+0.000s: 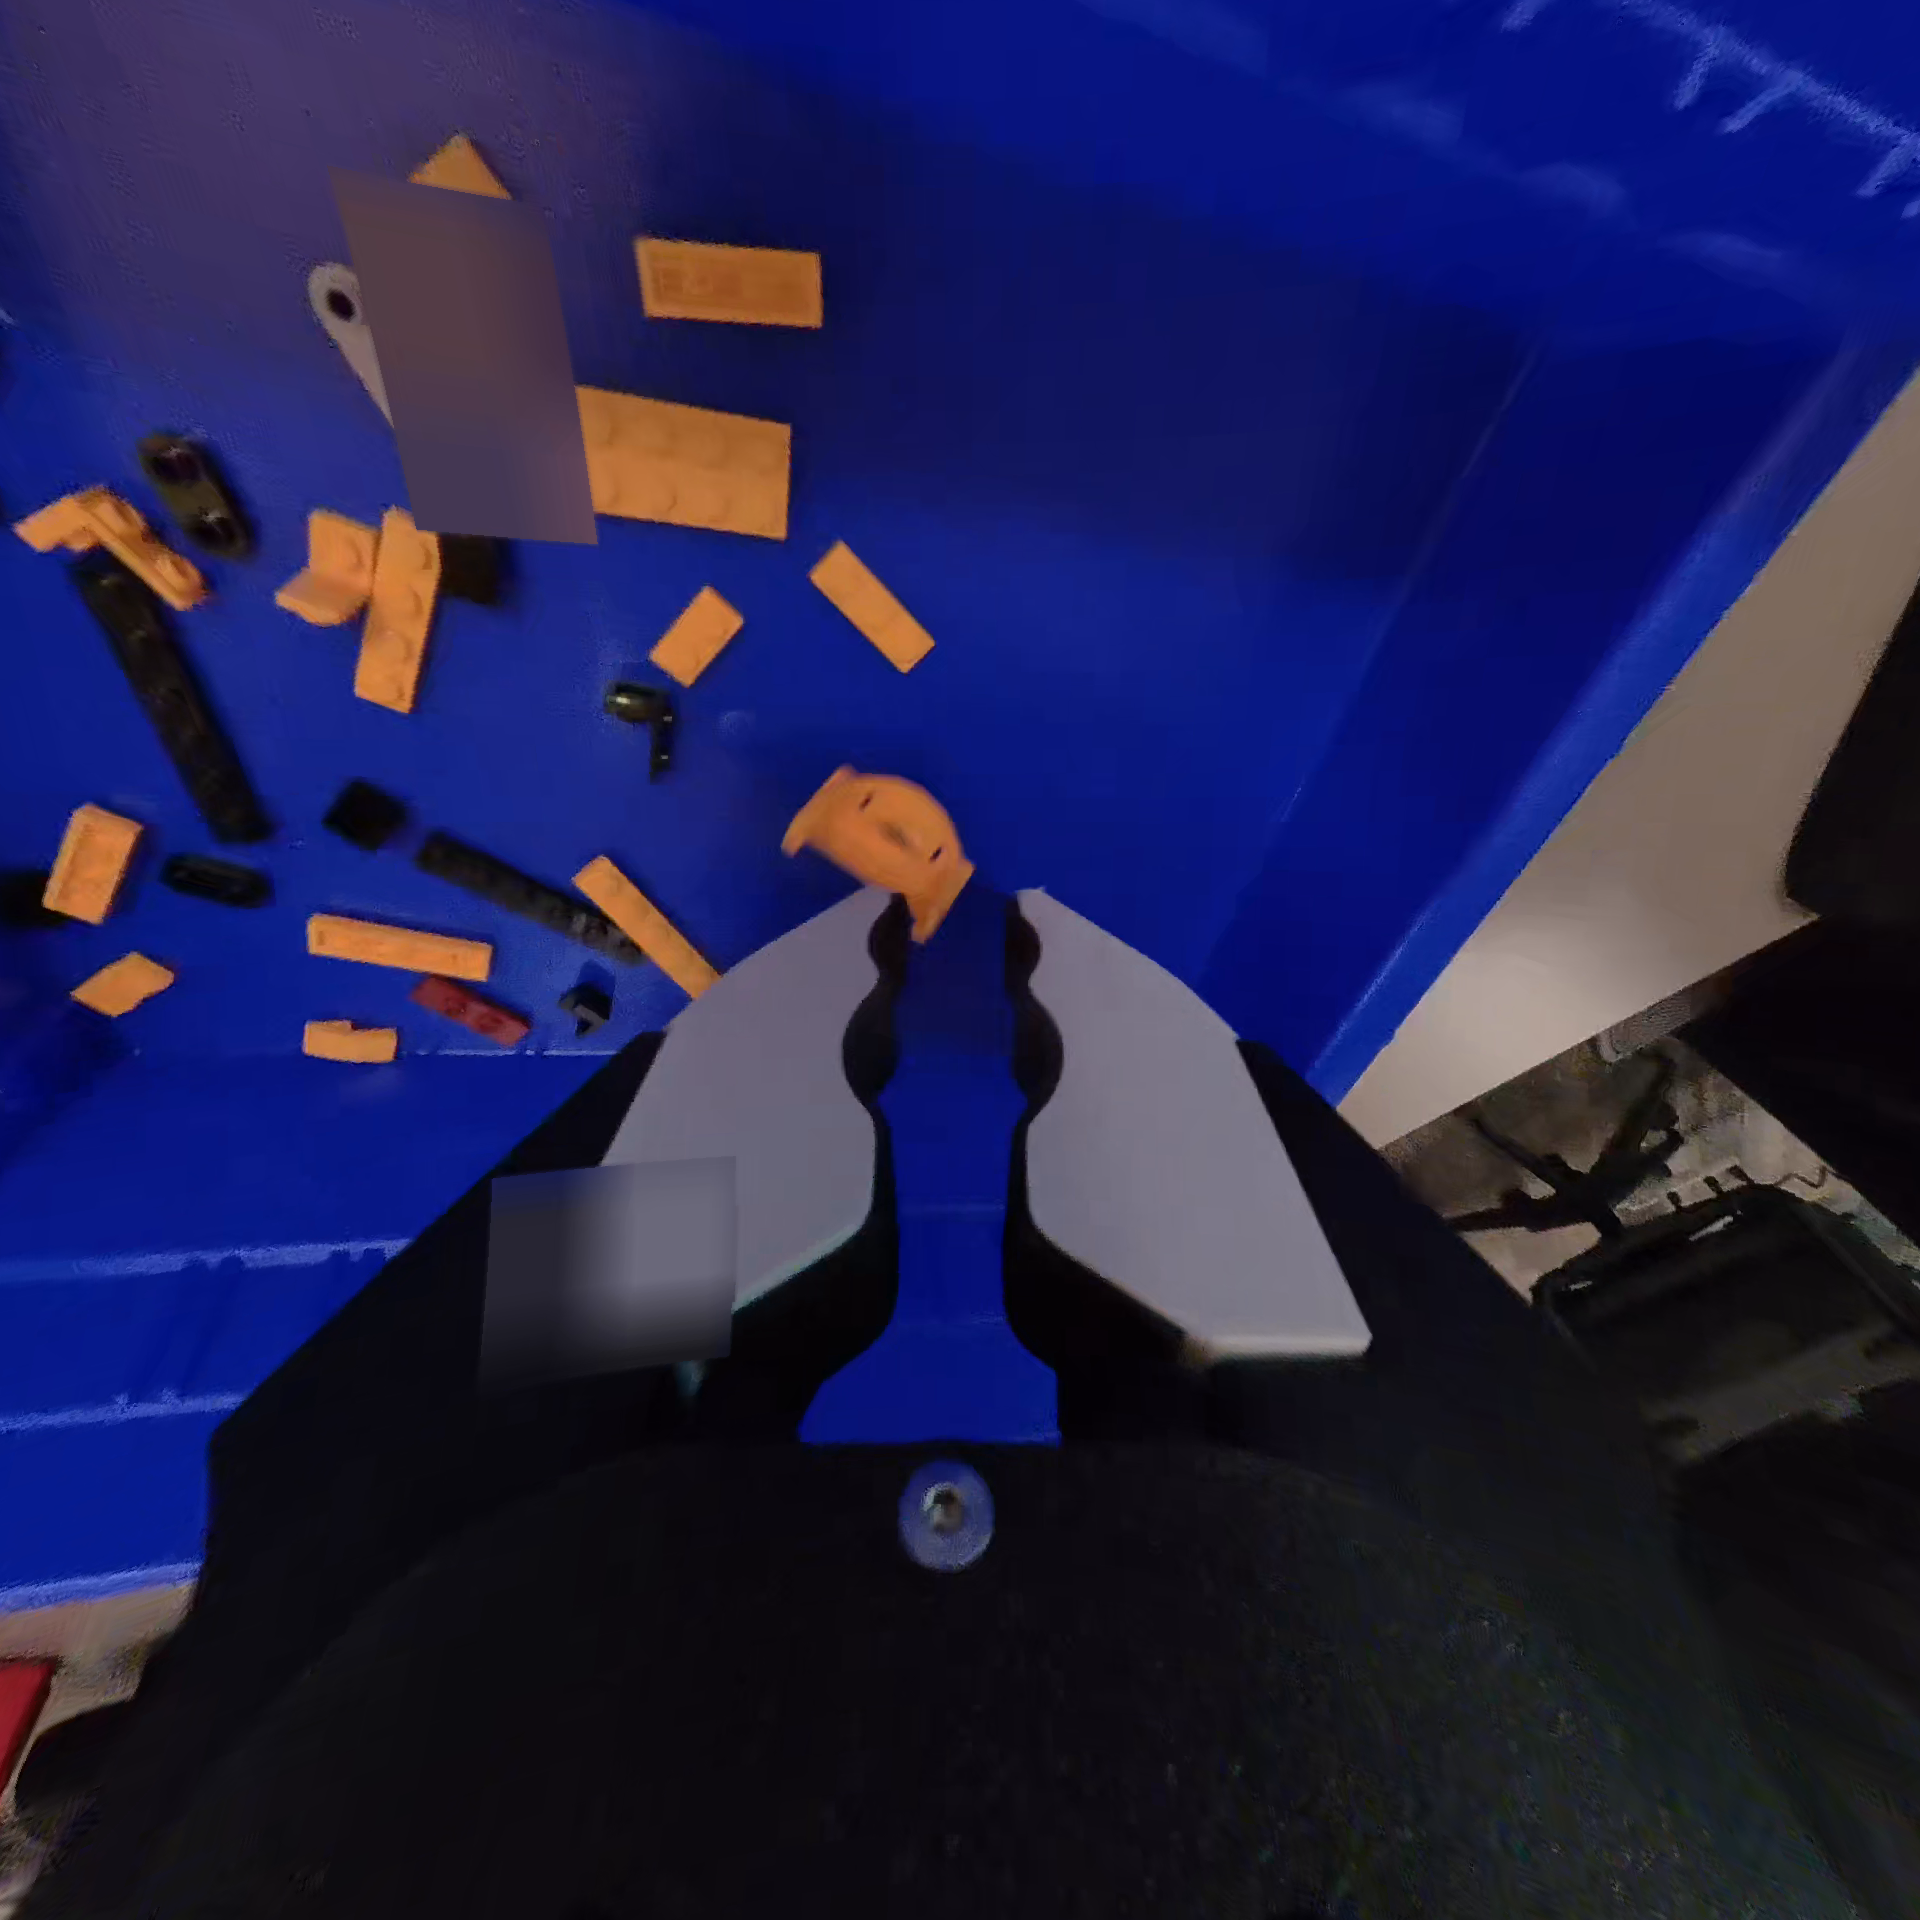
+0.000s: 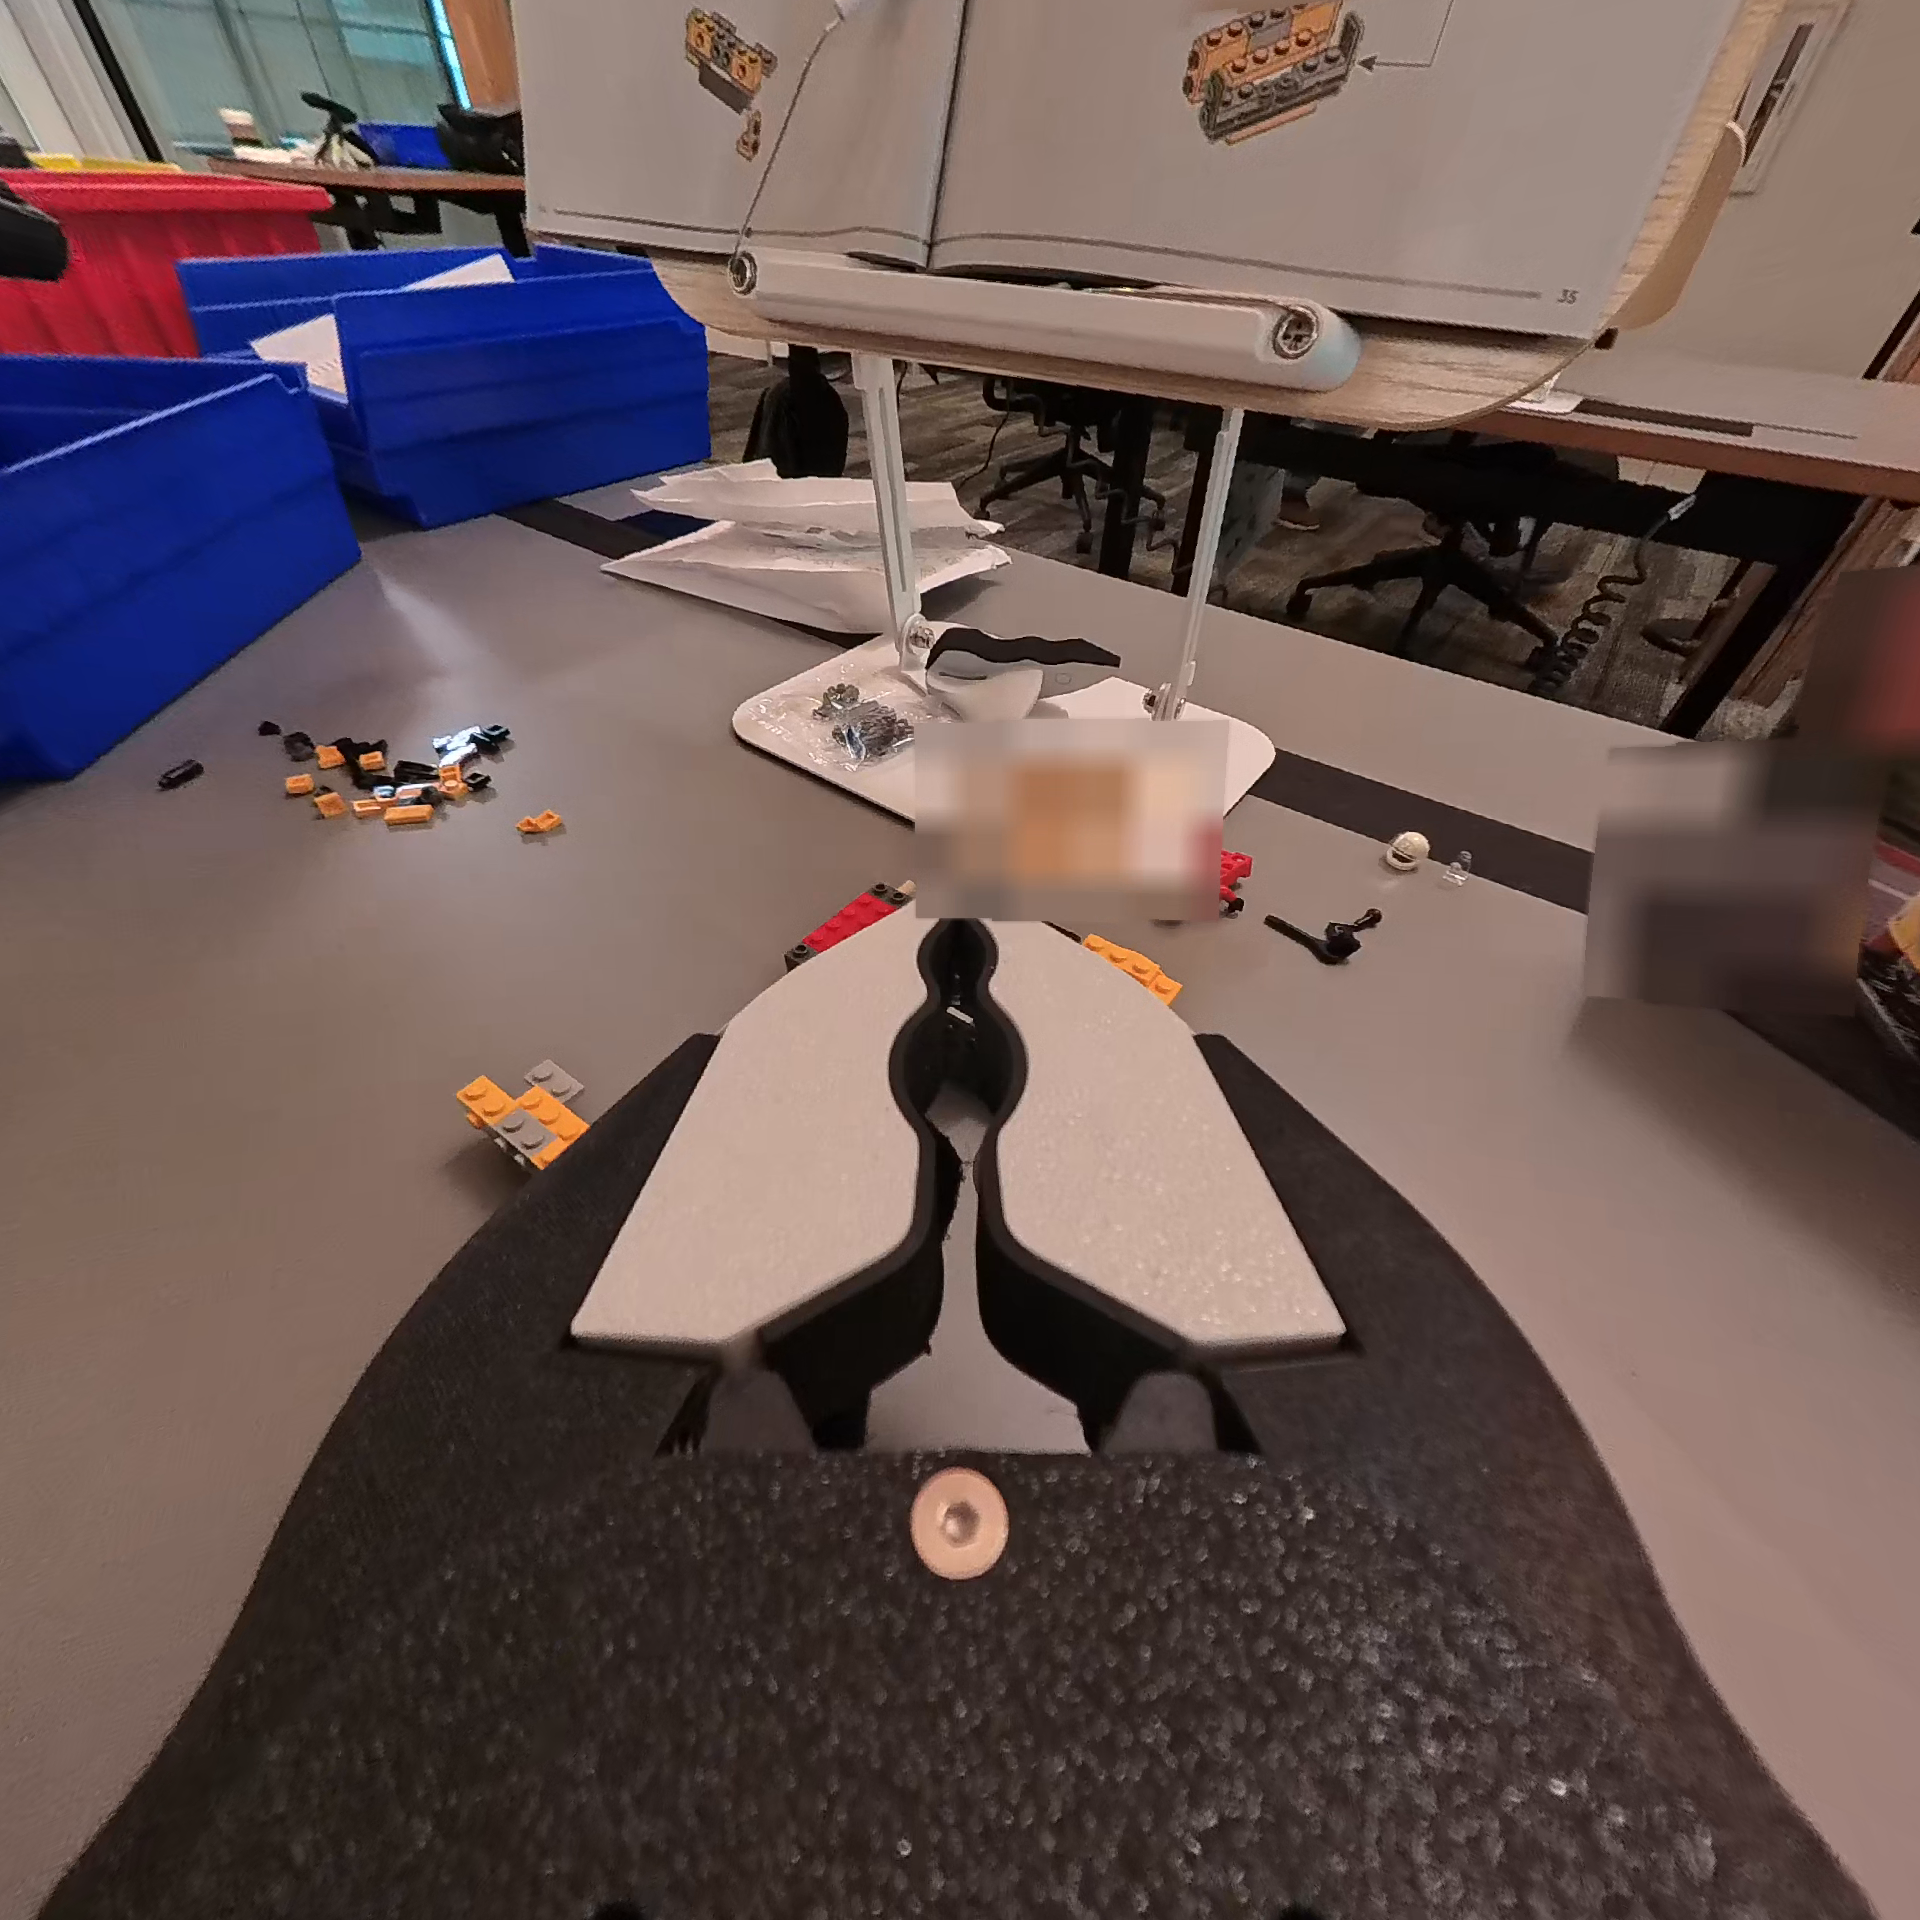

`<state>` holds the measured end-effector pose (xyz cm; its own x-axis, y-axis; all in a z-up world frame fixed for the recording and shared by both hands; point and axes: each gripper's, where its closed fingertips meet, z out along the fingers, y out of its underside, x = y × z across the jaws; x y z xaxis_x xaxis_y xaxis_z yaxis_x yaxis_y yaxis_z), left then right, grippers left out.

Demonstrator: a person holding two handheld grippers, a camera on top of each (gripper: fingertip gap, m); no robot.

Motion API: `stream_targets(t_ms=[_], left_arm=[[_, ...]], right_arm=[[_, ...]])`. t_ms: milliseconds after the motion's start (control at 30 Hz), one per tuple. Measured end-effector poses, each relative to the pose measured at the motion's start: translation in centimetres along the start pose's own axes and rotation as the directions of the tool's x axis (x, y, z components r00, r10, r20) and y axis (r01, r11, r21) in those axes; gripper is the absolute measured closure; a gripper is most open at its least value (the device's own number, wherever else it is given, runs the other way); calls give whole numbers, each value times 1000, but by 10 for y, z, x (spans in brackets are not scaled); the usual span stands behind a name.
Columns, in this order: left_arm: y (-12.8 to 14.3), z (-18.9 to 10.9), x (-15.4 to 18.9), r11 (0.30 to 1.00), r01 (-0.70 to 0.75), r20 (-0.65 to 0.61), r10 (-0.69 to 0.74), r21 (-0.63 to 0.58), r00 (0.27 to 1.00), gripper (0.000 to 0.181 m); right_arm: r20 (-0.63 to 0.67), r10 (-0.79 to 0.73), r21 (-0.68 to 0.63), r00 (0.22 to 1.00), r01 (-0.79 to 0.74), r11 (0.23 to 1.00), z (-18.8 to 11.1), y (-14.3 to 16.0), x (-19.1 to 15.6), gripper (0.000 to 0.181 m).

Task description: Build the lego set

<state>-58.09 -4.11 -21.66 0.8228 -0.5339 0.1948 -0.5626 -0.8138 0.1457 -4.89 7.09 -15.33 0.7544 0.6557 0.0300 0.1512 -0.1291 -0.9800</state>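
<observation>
- Left wrist view is smearing w/ motion blur; studs on the orange plates (image 1: 686, 464) are barely showing.
- Curved orange piece (image 1: 878, 831) is sitting at the left gripper (image 1: 951, 904) tips; can't tell if it's pinched.
- Blue bin (image 1: 1247, 520) is running off the frame edges.
- Right gripper (image 2: 961, 940) tips are meeting a mosaic patch, which is hiding the build.
- Red brick (image 2: 847, 920) is only partly showing.
- Booklet (image 2: 1091, 135) top is getting cut off.
- Small parts pile (image 2: 384, 774) is too tiny to sort.

A grey table (image 2: 312, 1039) carries blue bins (image 2: 499, 395), scattered orange and black bricks (image 2: 384, 779), and a book stand (image 2: 790, 727).
</observation>
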Motion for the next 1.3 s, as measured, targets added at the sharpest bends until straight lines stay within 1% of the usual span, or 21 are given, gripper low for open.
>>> stream_targets(t_ms=[67, 167, 233, 333, 433, 500, 533, 567, 600, 700, 767, 800, 867, 933, 1000, 1067, 1167, 1233, 1300], left_arm=[[-9, -3, -3, 998, 8, 4, -8, 61, 1000, 155], [-29, -10, -23, 977, 64, 35, -73, 203, 997, 157], [-40, -14, -50, 949, 140, 108, -176, 283, 978, 162], [-51, -14, -77, 880, 281, 83, -336, 382, 938, 160], [-52, -4, -88, 847, 364, 38, -409, 387, 912, 158], [-50, 2, -93, 842, 386, 47, -433, 377, 900, 159], [-50, 3, -96, 837, 395, 49, -445, 379, 894, 163], [-50, 5, -97, 831, 405, 47, -455, 381, 889, 173], [-50, 5, -98, 829, 410, 48, -460, 381, 887, 177], [-53, -4, -97, 819, 395, 57, -457, 416, 888, 178], [-56, -21, -91, 807, 362, 68, -441, 467, 895, 178], [-59, -33, -82, 801, 333, 70, -419, 497, 905, 177], [-69, -59, -48, 790, 243, 56, -329, 563, 943, 177], [-81, -82, 6, 784, 108, 70, -189, 612, 979, 178], [-95, -89, 72, 780, -47, 106, -25, 625, 994, 178], [-110, -78, 133, 779, -194, 158, 122, 597, 980, 178], [-140, -35, 209, 778, -341, 180, 289, 528, 940, 178], [-160, -1, 247, 780, -404, 172, 368, 478, 914, 178], [-176, 25, 280, 772, -444, 132, 435, 456, 891, 178]], right_arm=[[0, -2, 1, 1000, 2, 1000, 0, 0, 0, 181], [0, -4, -1, 1000, 4, 1000, 0, 0, -1, 181], [0, -4, -3, 1000, 4, 1000, 1, 1, -1, 181], [0, -5, -7, 1000, 5, 1000, 1, 2, -1, 181], [-1, -3, -9, 1000, 3, 1000, 1, 2, 0, 181], [-1, -3, -10, 1000, 3, 1000, 2, 3, 0, 181], [1, -2, -11, 1000, 2, 1000, 2, 3, 0, 181], [1, -1, -12, 1000, 1, 1000, 2, 3, 0, 181], [1, -2, -12, 1000, 2, 1000, 2, 3, 0, 181], [0, -4, -9, 1000, 4, 1000, 1, 2, 0, 181], [1, -2, -7, 1000, 2, 1000, 1, 2, 0, 181], [1, -2, -5, 1000, 2, 1000, 1, 1, 0, 181], [1, -1, -1, 1000, 1, 1000, 0, 0, 0, 181], [4, 0, -1, 1000, 0, 1000, 0, 0, 0, 181], [8, 1, -1, 1000, -1, 1000, 0, 0, -1, 181], [9, -5, -1, 1000, 5, 1000, 0, 0, -2, 181], [9, -12, -2, 1000, 12, 1000, 0, 0, -4, 181], [9, -17, 0, 1000, 17, 1000, 0, -1, -5, 181], [6, -27, 1, 1000, 27, 1000, 0, -2, -6, 181]])
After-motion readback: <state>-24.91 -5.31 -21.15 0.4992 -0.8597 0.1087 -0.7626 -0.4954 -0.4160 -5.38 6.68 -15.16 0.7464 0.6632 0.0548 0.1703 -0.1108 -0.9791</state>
